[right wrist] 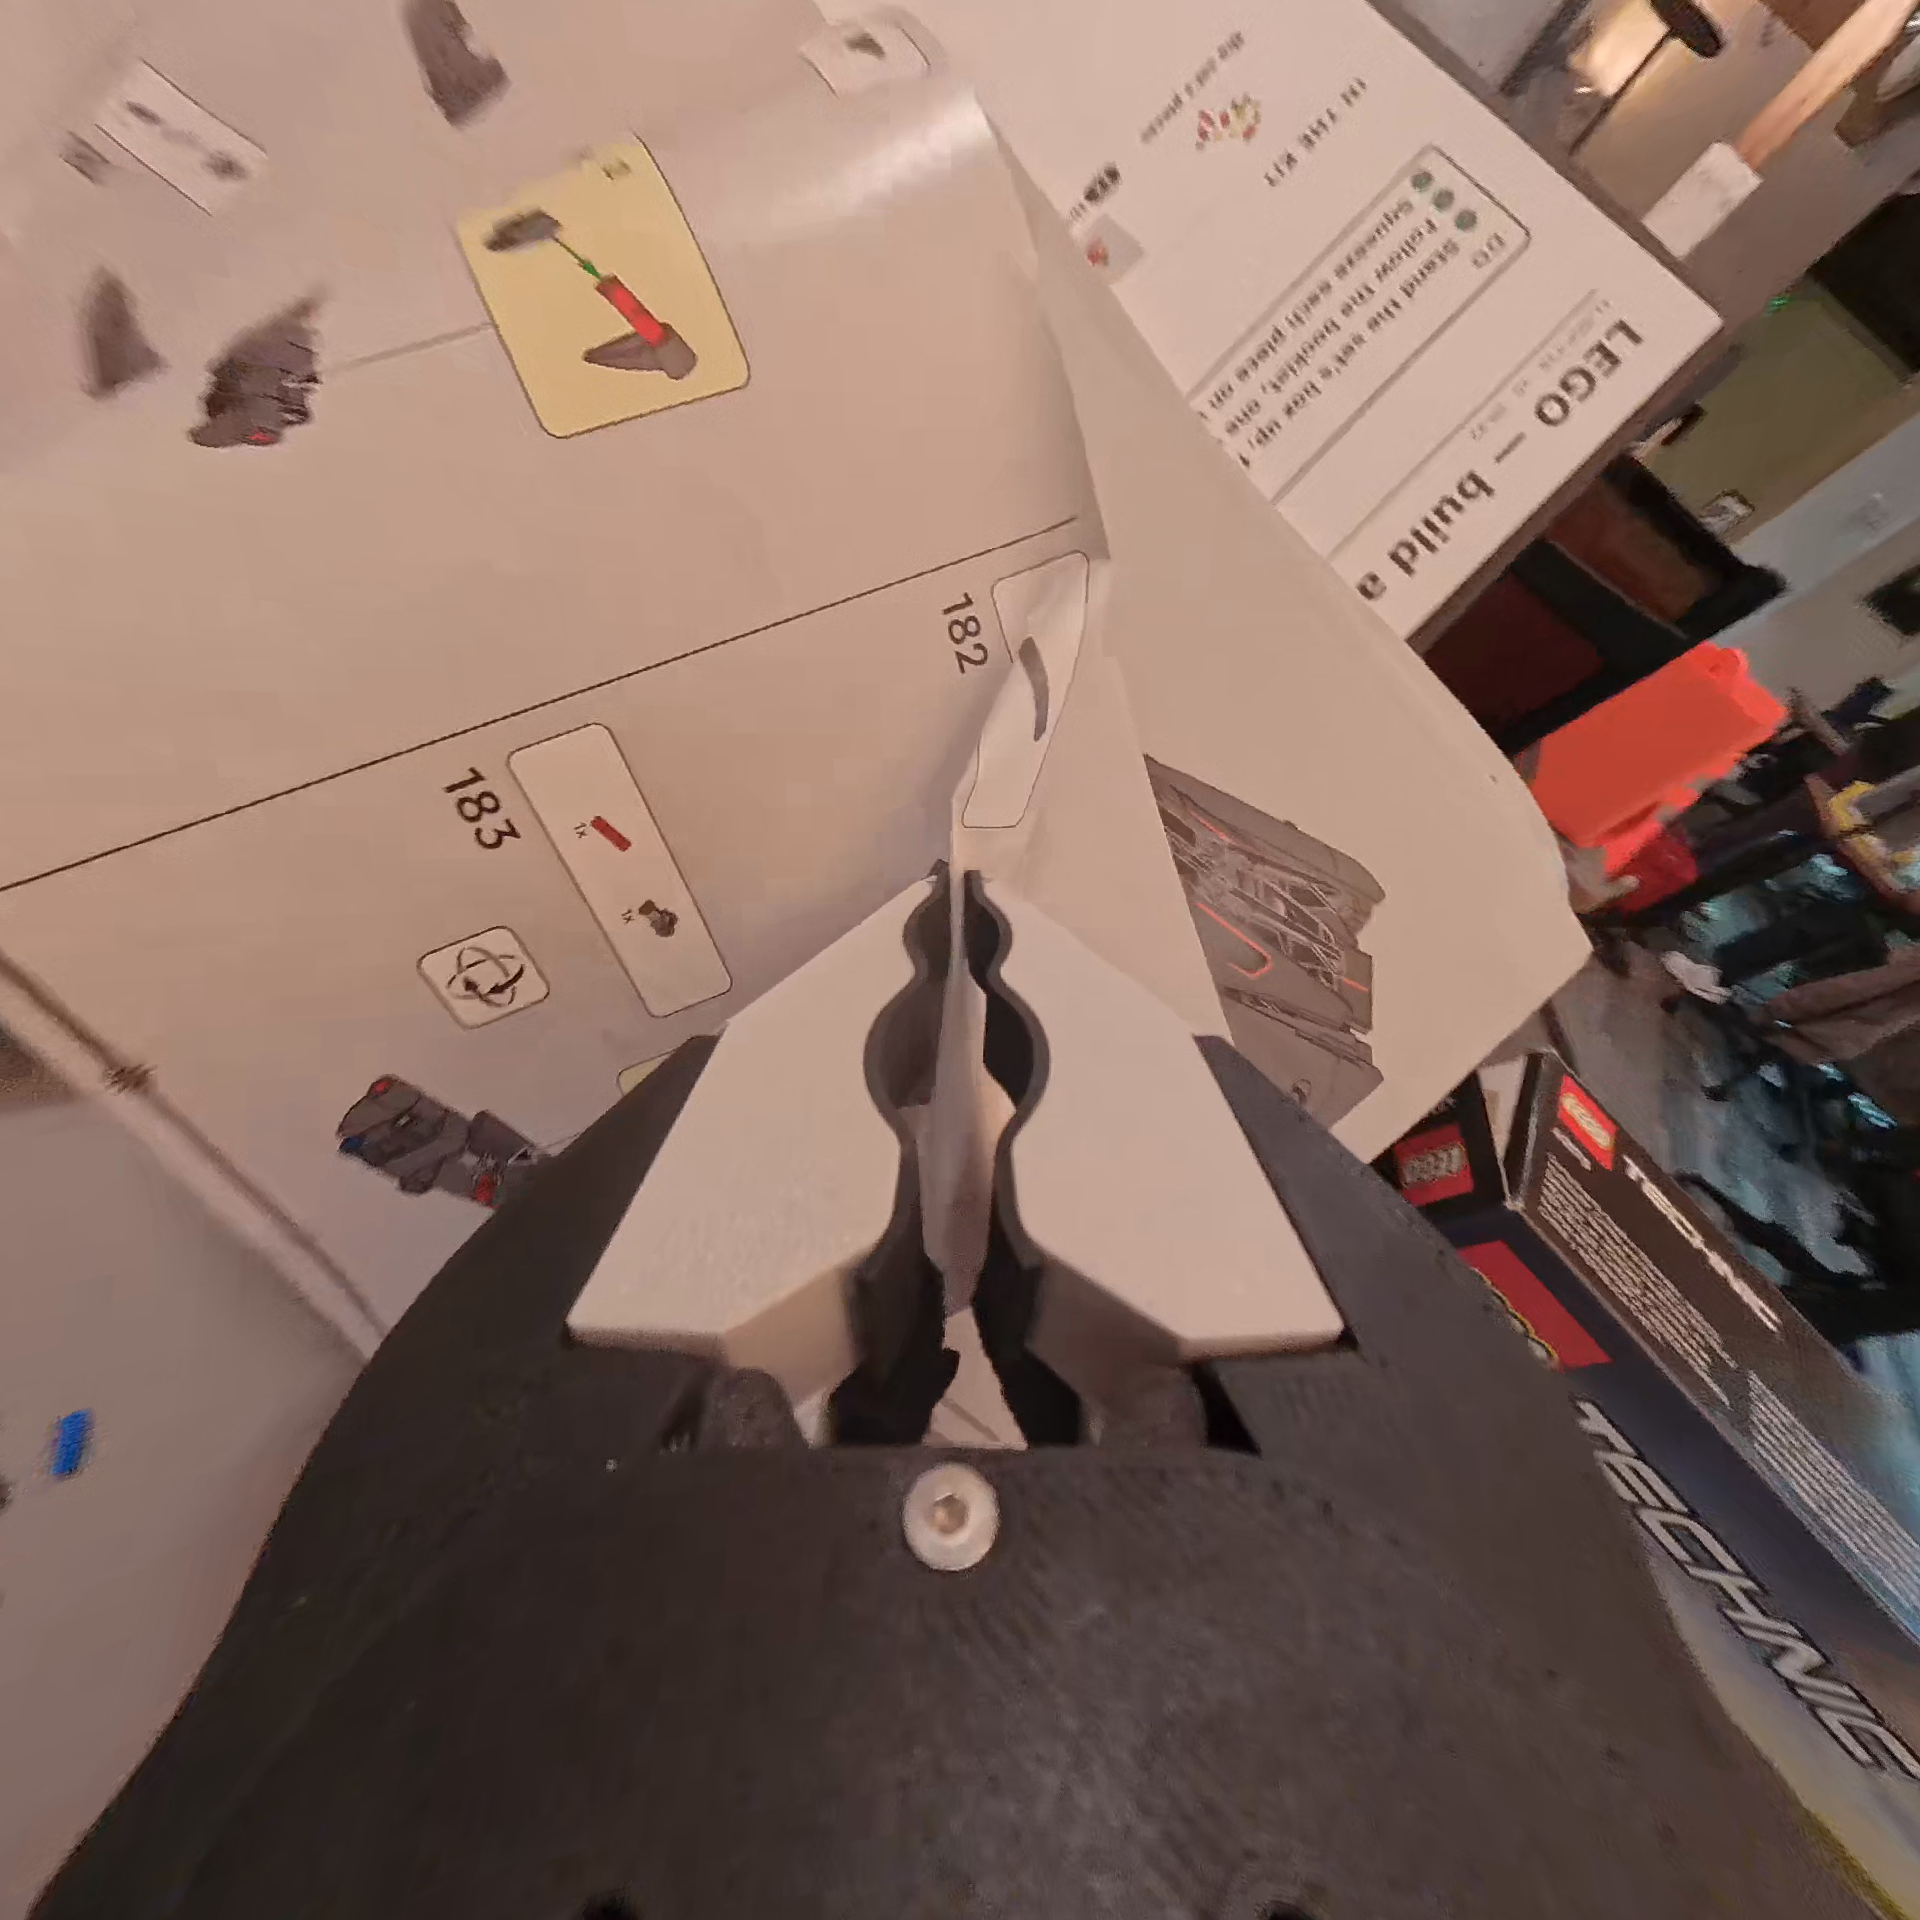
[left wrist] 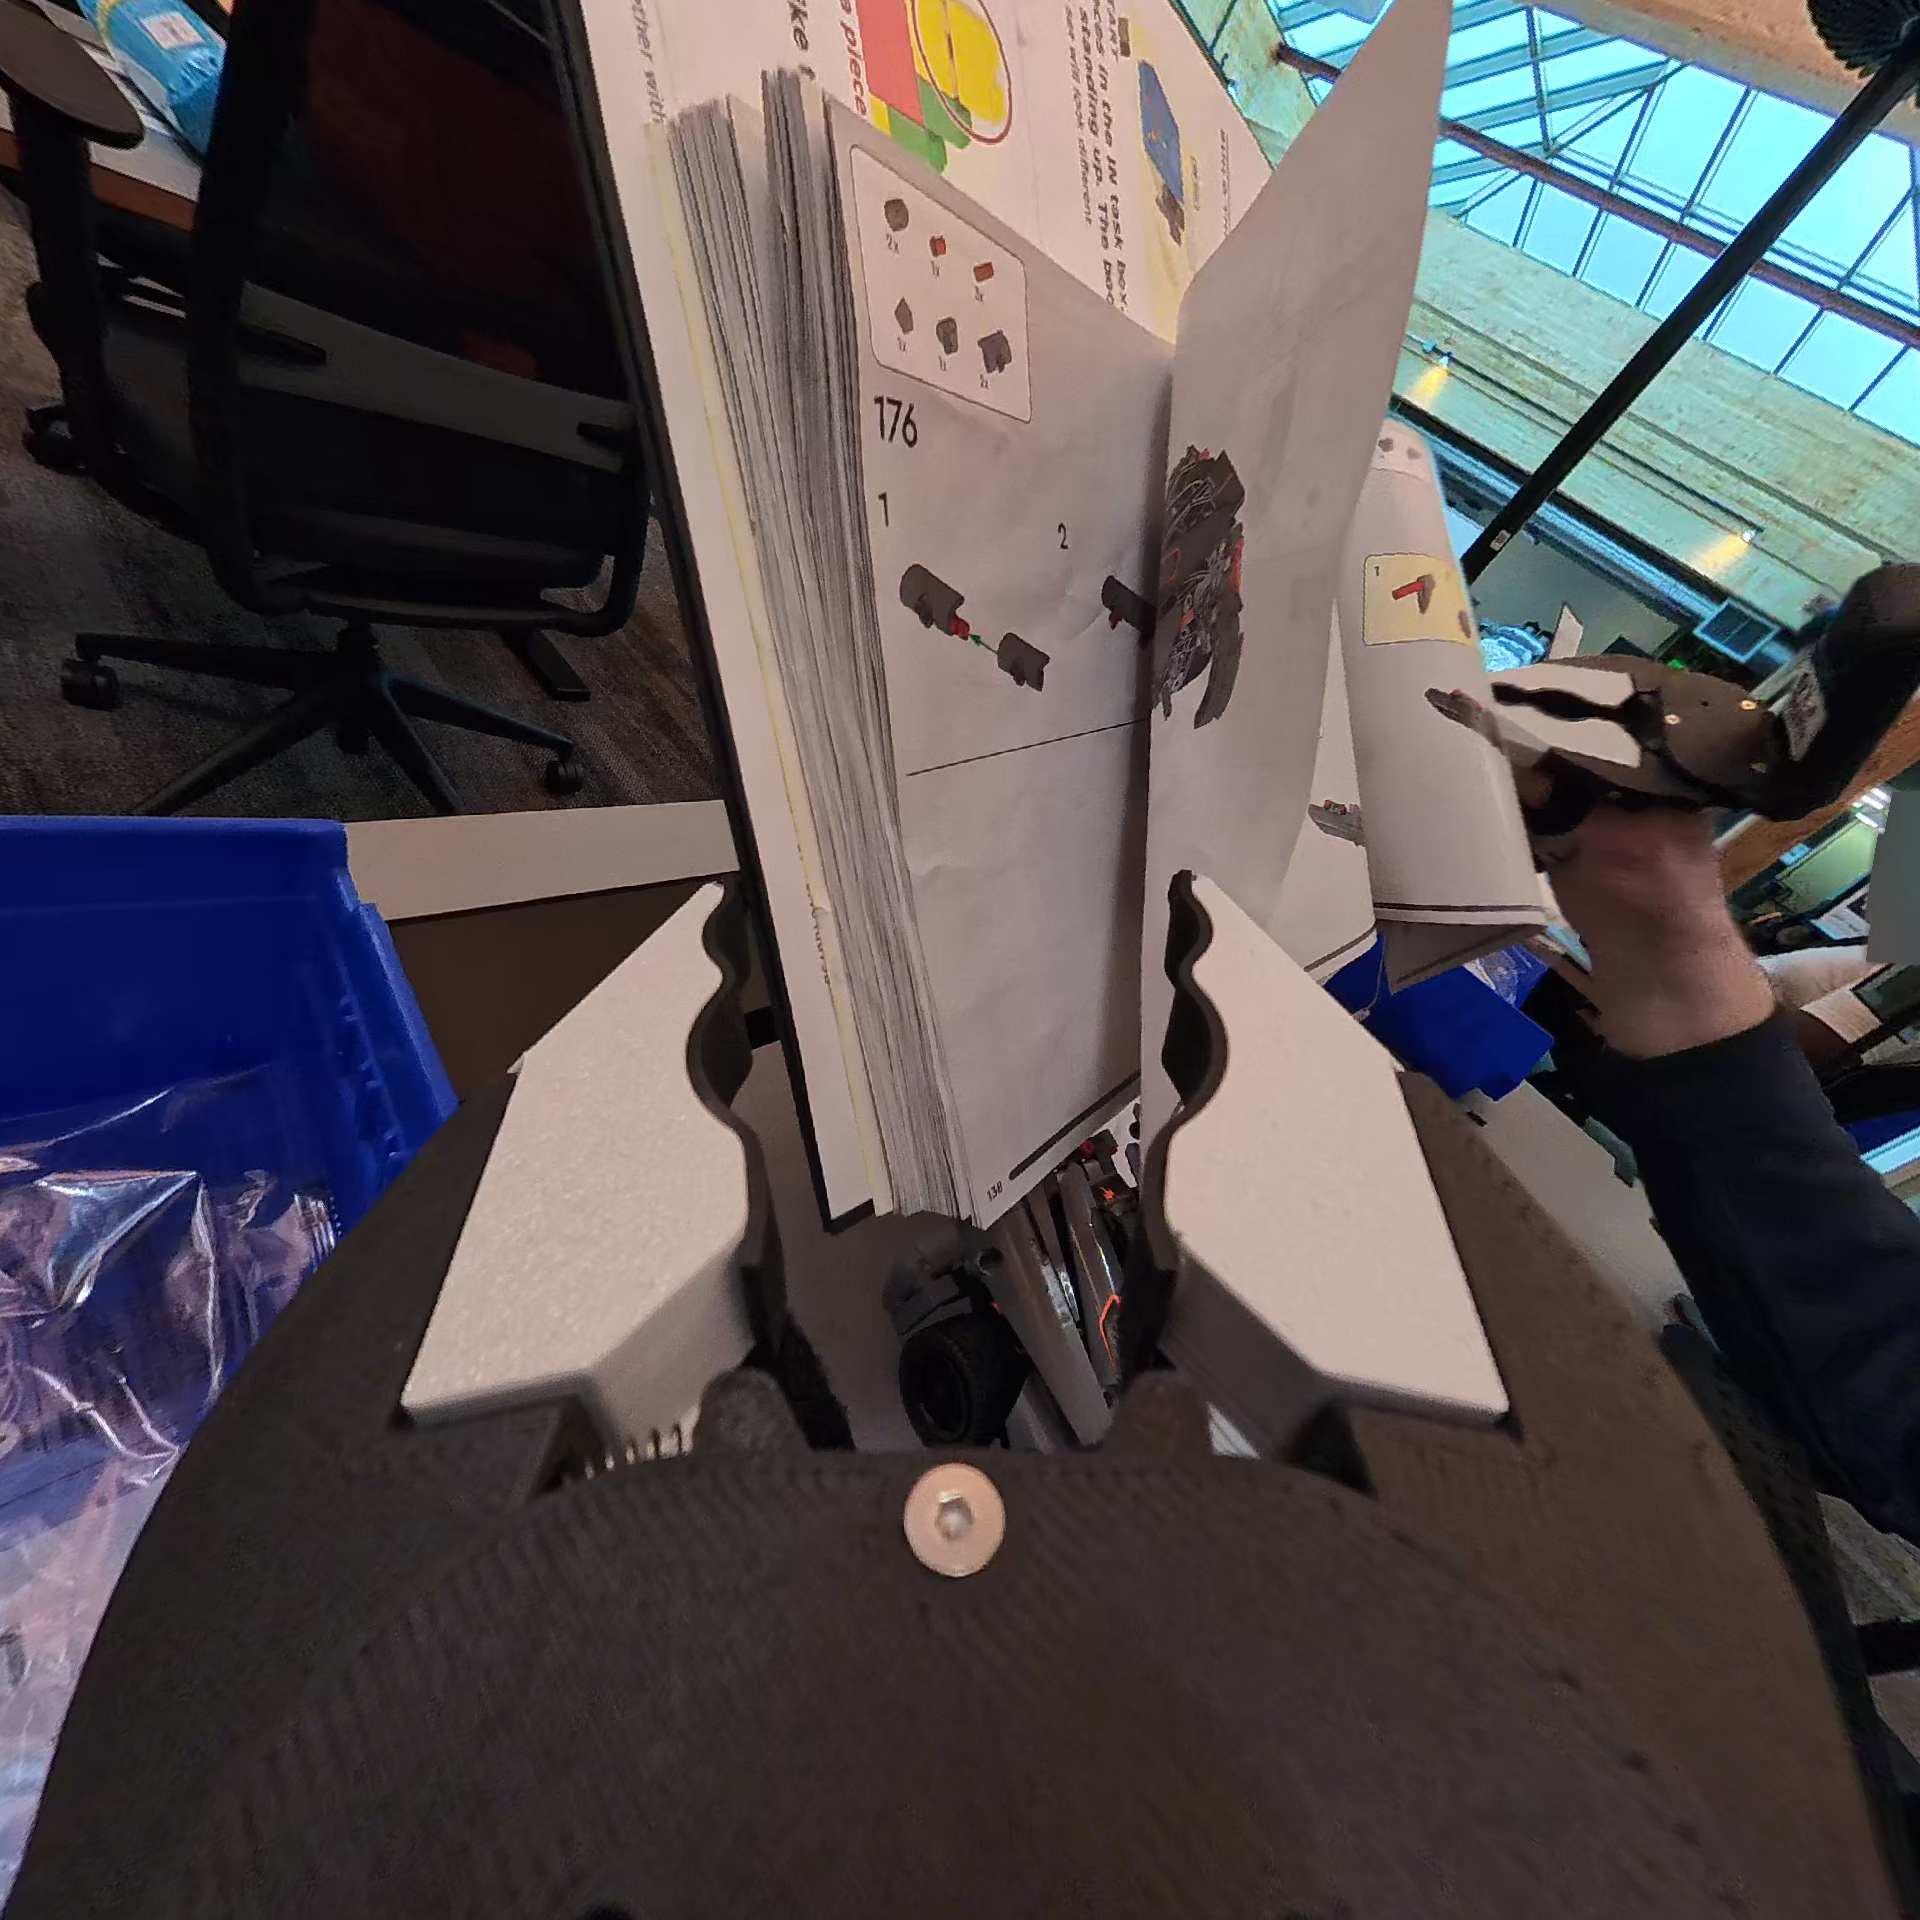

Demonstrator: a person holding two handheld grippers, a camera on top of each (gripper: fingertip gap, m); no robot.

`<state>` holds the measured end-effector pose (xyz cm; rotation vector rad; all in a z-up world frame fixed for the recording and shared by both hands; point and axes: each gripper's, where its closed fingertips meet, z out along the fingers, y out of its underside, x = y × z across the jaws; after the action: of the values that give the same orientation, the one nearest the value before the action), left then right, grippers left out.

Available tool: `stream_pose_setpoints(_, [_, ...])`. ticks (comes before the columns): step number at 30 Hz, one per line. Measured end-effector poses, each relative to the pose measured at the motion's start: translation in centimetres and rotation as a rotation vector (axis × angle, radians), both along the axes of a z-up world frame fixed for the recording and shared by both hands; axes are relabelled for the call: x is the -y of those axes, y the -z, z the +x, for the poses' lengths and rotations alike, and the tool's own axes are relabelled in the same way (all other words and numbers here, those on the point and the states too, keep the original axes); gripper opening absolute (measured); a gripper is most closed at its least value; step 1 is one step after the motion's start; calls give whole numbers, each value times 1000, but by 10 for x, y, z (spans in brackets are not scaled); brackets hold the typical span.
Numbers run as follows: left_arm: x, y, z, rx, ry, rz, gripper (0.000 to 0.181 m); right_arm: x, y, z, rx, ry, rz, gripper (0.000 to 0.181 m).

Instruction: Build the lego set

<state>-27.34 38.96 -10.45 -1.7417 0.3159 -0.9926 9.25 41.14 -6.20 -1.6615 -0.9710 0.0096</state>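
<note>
- The right gripper (right wrist: 958, 883) is closed on a page (right wrist: 1247, 665) of the instruction booklet (right wrist: 416, 623).
- The page bends up between the fingers (right wrist: 790, 1122).
- A black box (right wrist: 1704, 1340) lies at the right.
- An orange block (right wrist: 1642, 758) sits farther back.

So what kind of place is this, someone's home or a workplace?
Probably an open office or workshop rather than a home: a black office chair on carpet, a skylight roof on steel beams overhead, and blue parts bins beside the instruction booklet on the table.
</note>
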Motion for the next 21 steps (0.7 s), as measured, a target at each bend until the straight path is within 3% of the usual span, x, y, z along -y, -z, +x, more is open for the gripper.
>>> stream_pose_setpoints(7, [-2,-4,-12,-21,-67,9,79,45,-48,-45,-193,-246,-83,0])
stream_pose_setpoints(12, [5,-40,-36,-58,-250,191,75,61,-76,-76,-234,-318,-76,0])
stream_pose_setpoints(16, [21,-57,-9,-102,-143,249,74,67,-89,-106,-251,-342,-103,0])
stream_pose_setpoints(21, [26,-39,35,-156,6,194,78,72,-87,-158,-199,-378,-128,10])
